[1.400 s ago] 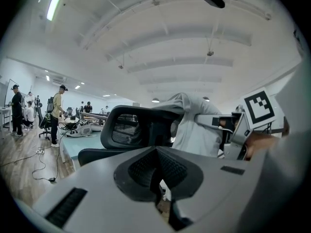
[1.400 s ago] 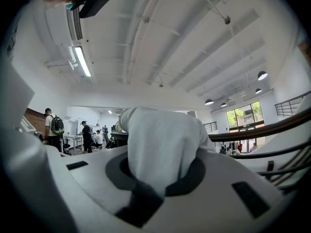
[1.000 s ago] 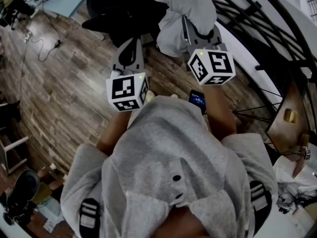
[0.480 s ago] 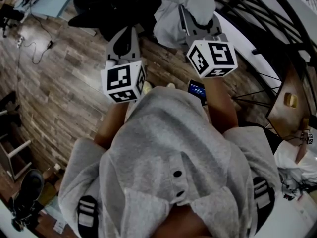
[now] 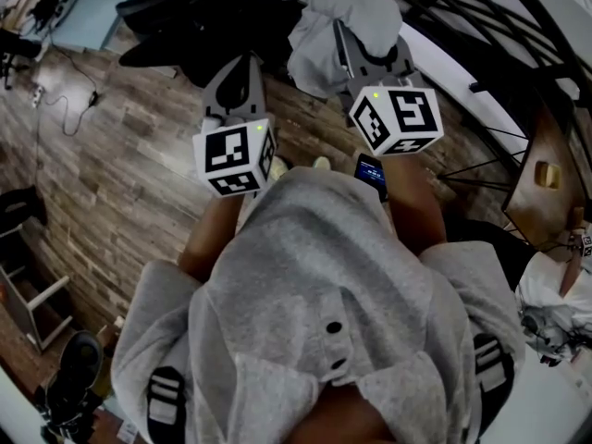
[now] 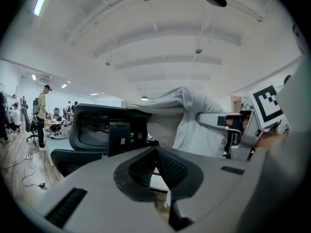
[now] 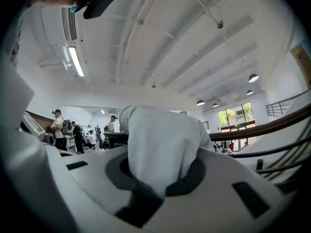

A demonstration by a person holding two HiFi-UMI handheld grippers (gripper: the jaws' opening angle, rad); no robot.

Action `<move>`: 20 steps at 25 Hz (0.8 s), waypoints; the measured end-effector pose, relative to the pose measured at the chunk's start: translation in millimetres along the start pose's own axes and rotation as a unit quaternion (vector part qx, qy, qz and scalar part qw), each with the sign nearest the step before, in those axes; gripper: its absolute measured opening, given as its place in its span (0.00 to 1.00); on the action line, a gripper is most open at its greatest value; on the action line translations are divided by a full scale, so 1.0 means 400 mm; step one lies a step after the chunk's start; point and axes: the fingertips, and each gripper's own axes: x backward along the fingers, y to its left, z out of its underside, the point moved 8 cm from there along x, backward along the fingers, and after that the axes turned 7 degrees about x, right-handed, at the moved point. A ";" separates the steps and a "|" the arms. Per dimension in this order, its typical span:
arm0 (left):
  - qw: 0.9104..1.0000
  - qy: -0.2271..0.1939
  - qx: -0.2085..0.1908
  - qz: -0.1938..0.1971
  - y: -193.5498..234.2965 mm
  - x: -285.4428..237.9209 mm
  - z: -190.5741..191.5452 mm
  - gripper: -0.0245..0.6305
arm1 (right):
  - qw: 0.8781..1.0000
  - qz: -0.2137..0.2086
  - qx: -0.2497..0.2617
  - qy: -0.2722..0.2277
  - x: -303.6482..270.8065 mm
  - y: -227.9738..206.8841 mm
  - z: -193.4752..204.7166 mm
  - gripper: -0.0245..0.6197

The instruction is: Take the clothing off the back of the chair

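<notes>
A light grey garment (image 5: pixel 340 15) hangs from the top of a black office chair (image 5: pixel 208 21) just in front of me. My right gripper (image 5: pixel 363 52) is shut on a bunch of that cloth (image 7: pixel 158 144), which fills the space between its pads. In the left gripper view the garment (image 6: pixel 187 123) stretches from the chair's backrest (image 6: pixel 97 130) across to the right gripper (image 6: pixel 228 125). My left gripper (image 5: pixel 236 74) hovers beside the chair, left of the garment, with its jaws shut and nothing between the pads (image 6: pixel 146 166).
A black metal railing (image 5: pixel 481 26) curves along the right. A wooden table (image 5: pixel 546 174) stands at the far right. Cables (image 5: pixel 65 81) lie on the wood floor at the left. Several people (image 6: pixel 43 113) stand far off in the room.
Both grippers have drifted slightly across the floor, the right one still holding the cloth. The chair sits further to the upper left in the head view.
</notes>
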 end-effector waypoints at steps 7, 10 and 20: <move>1.000 0.008 -0.006 0.018 -0.045 -0.026 0.003 0.05 | 1.000 0.016 -0.010 0.004 0.037 -0.035 0.013 0.17; 0.999 0.011 -0.010 0.029 -0.071 -0.036 0.010 0.05 | 1.000 0.022 -0.011 0.007 0.060 -0.045 0.021 0.17; 0.998 0.017 -0.021 0.065 -0.142 -0.067 0.021 0.05 | 0.998 0.052 -0.014 0.013 0.122 -0.093 0.036 0.17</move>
